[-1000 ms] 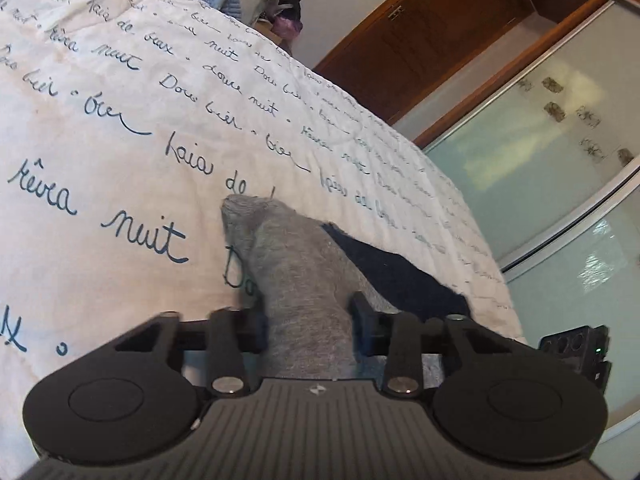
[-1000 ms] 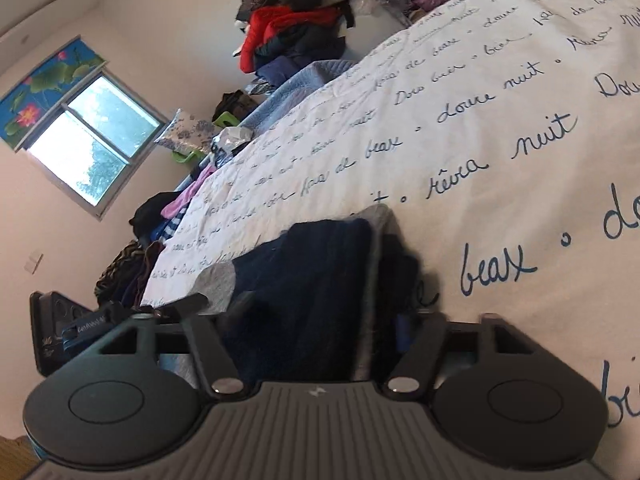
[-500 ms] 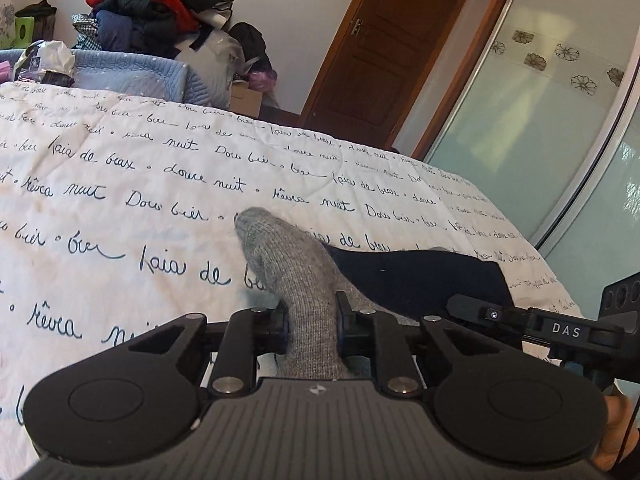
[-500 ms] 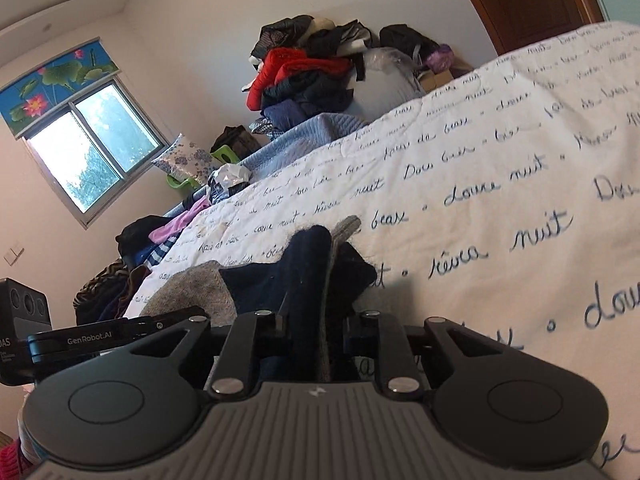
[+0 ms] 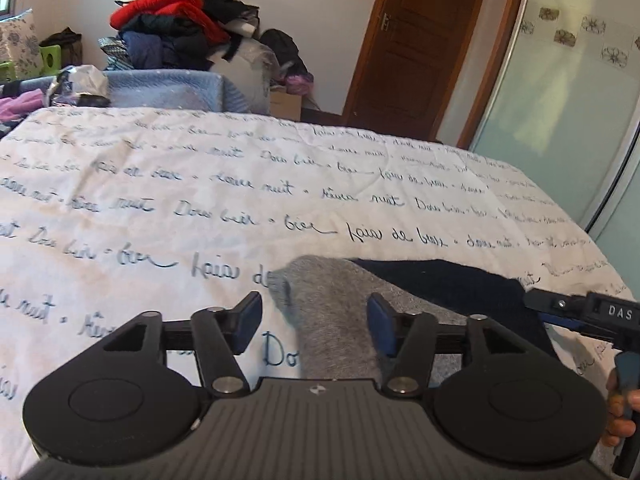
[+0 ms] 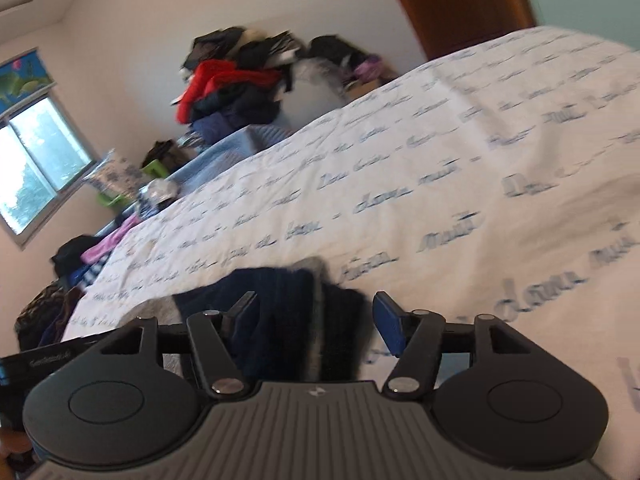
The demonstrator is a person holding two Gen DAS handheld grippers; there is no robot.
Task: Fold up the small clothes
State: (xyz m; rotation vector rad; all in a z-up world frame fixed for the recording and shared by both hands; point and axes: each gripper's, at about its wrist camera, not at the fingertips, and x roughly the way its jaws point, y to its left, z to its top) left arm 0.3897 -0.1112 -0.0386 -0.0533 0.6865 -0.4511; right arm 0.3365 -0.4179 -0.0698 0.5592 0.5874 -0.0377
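A grey sock with a navy leg lies on the white bed cover. In the left wrist view its grey toe end sits between the fingers of my left gripper. The jaws are opening, and the left pad stands clear of the cloth. In the right wrist view the navy cuff end lies between the fingers of my right gripper. Those jaws are opening too, with a gap beside the right pad. The picture there is blurred. The right gripper's body shows at the sock's far end.
The bed cover carries blue handwriting and stretches away ahead. A heap of clothes sits on a blue box past the bed. A wooden door and a glass sliding panel stand to the right. A window is on the left.
Half a second ago both grippers pinched the sock's ends tightly. Now both pairs of jaws stand wide apart, and the sock rests on the bed. Both views have tilted up.
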